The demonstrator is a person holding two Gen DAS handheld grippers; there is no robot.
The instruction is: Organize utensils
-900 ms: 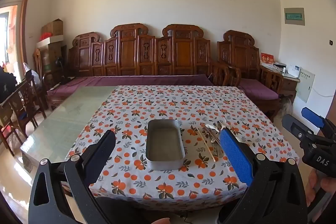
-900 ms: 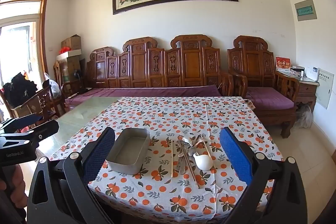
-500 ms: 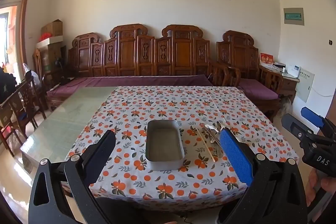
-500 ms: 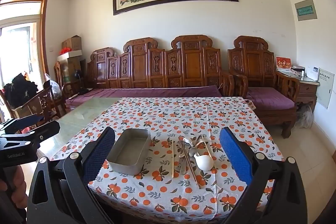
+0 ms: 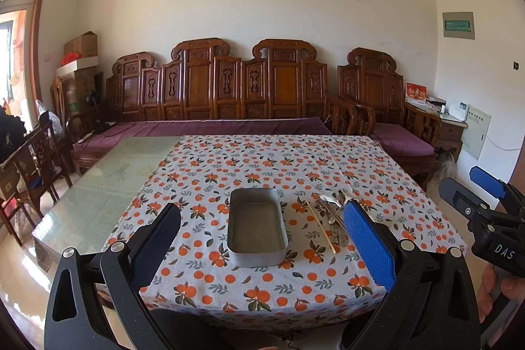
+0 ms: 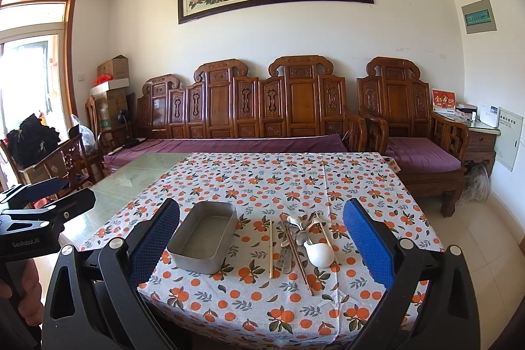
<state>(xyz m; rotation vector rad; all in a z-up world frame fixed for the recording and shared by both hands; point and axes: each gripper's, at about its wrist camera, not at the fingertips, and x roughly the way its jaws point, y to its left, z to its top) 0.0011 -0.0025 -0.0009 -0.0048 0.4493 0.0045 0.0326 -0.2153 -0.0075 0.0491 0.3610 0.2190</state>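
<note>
An empty grey metal tray (image 5: 257, 225) (image 6: 204, 235) sits on the orange-patterned tablecloth near the front edge. To its right lies a pile of utensils (image 6: 302, 235) (image 5: 331, 212): a single light chopstick (image 6: 271, 248), metal spoons, darker chopsticks and a white ceramic spoon (image 6: 318, 253). My left gripper (image 5: 262, 238) is open and empty, held in front of the table facing the tray. My right gripper (image 6: 262, 238) is open and empty, facing the tray and the pile.
The table (image 5: 108, 186) has bare glass on its left half. A carved wooden sofa with purple cushions (image 6: 229, 146) stands behind it, an armchair (image 6: 420, 153) at the right. Wooden chairs (image 5: 36, 159) stand at the left.
Both grippers have shifted only slightly; the tray and utensils have not moved.
</note>
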